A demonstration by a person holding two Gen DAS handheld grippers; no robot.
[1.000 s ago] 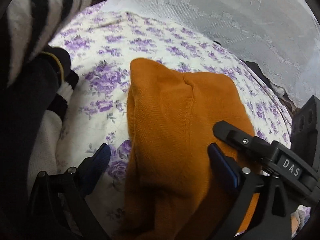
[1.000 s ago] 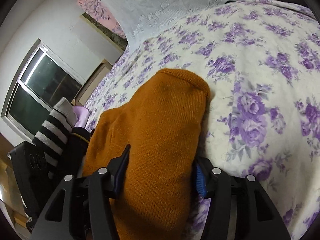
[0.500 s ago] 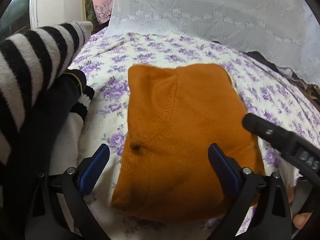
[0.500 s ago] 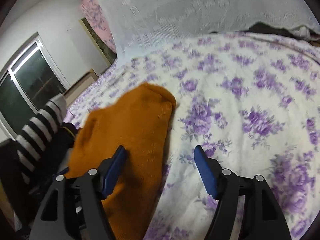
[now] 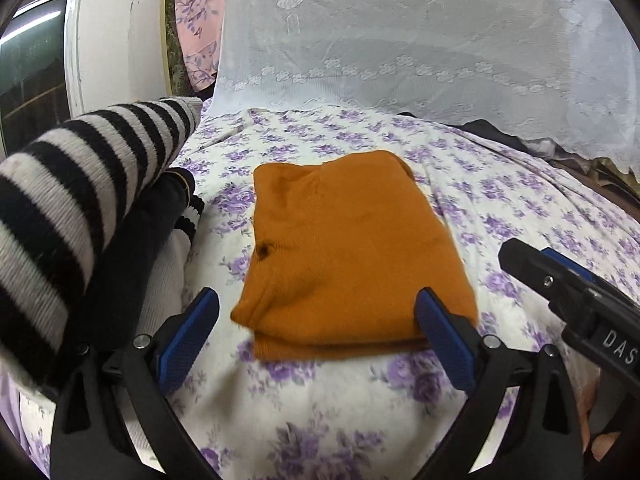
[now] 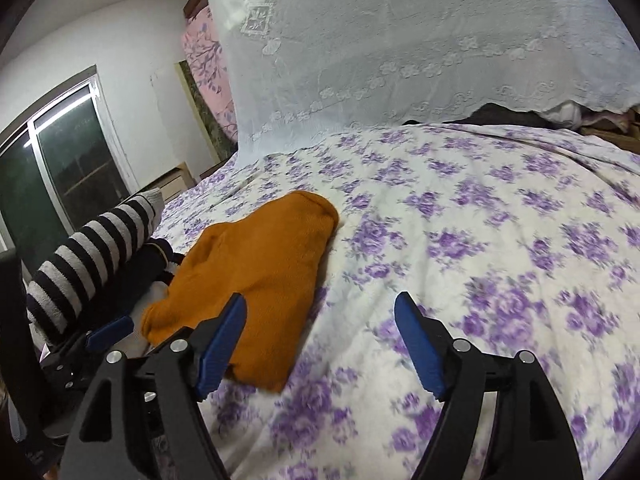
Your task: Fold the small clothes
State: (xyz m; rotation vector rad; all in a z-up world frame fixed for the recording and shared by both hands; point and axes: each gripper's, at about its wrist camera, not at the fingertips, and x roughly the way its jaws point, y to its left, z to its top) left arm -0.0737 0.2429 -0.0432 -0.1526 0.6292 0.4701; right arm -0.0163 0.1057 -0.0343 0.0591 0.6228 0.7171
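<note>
Orange knit (image 5: 352, 256) now clear of both grippers' jaws, folded.

A folded orange garment (image 5: 352, 256) lies flat on the purple-flowered bedsheet (image 5: 500, 192), with a striped black-and-white knit (image 5: 88, 200) piled to its left. The left gripper (image 5: 320, 332) hangs spread wide just short of the garment's near edge, touching nothing

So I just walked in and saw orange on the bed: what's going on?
A person with two handheld grippers is folding clothes. The orange knit garment lies folded on the floral bedsheet, beside a striped garment. The left gripper is open; the right gripper is opening. Neither holds anything.
</note>
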